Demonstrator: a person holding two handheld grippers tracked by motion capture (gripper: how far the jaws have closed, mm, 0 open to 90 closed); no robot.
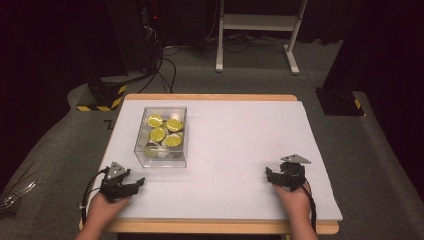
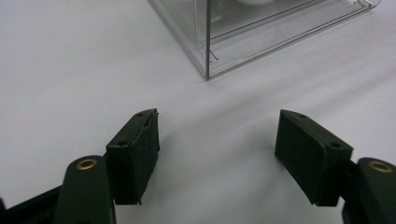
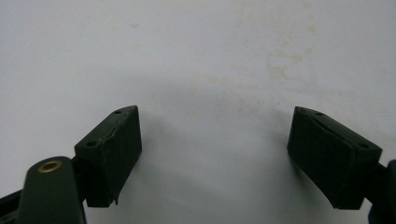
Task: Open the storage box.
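Near edge of the white table [image 1: 235,150]: left gripper [image 1: 134,185] and right gripper [image 1: 270,175], each hand-held, jaws spread wide with nothing between them. Just beyond the left gripper stands a clear plastic box [image 1: 161,136] holding yellow-topped round pieces [image 1: 165,131], well apart from the right gripper.

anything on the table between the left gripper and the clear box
Nothing visible: bare white table lies between the open left gripper and the near corner of the clear box, which holds yellow-topped pieces.
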